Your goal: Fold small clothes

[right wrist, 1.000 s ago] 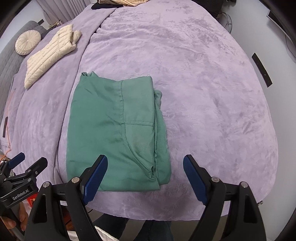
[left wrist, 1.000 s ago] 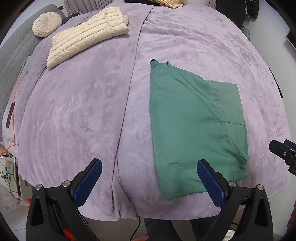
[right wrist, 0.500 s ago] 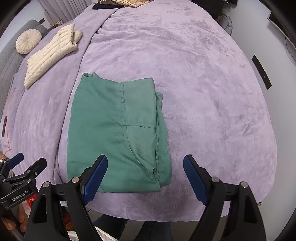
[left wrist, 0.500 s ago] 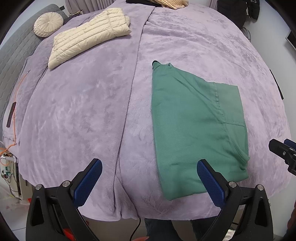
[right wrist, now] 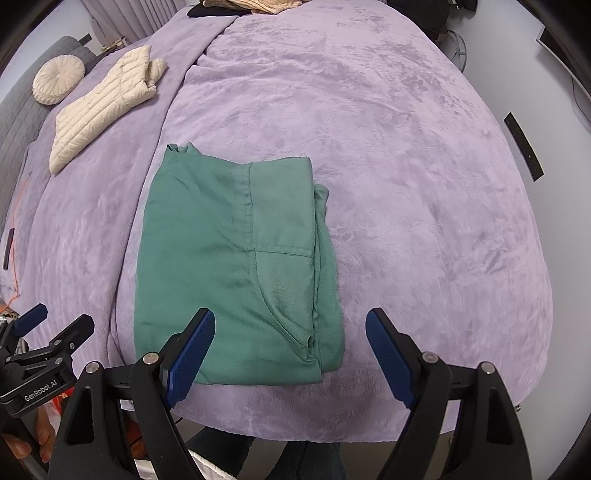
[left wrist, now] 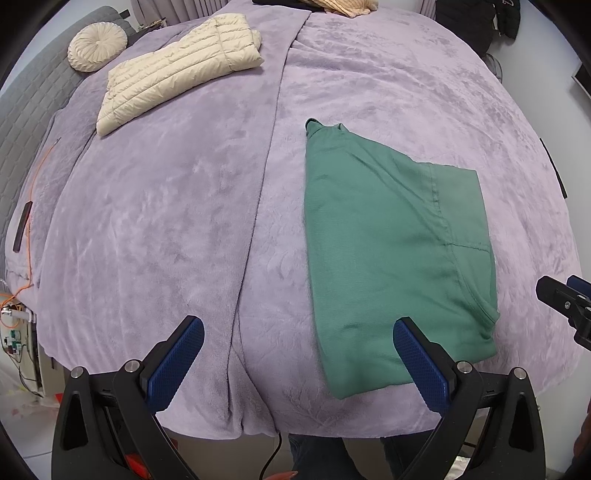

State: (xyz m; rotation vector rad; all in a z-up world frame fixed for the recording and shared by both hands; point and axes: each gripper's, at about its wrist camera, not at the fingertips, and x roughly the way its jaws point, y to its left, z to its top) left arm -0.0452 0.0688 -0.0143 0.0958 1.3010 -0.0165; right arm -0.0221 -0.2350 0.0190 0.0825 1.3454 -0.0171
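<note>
A green garment (left wrist: 391, 251) lies folded into a rectangle on the purple bed cover (left wrist: 166, 206), near the front edge; it also shows in the right wrist view (right wrist: 236, 266). My left gripper (left wrist: 295, 354) is open and empty, held above the front edge of the bed, its right finger over the garment's near corner. My right gripper (right wrist: 288, 347) is open and empty, held over the garment's near right corner. Each gripper shows at the edge of the other's view: the right gripper (left wrist: 569, 306), the left gripper (right wrist: 40, 343).
A cream quilted jacket (left wrist: 177, 77) lies folded at the far left of the bed, with a round cream cushion (left wrist: 98, 46) behind it. More clothes (right wrist: 251, 5) are piled at the far end. An orange cable (left wrist: 33, 192) runs along the left edge.
Both grippers have drifted slightly; the garment sits a touch lower in both views. Nothing was grasped or released.
</note>
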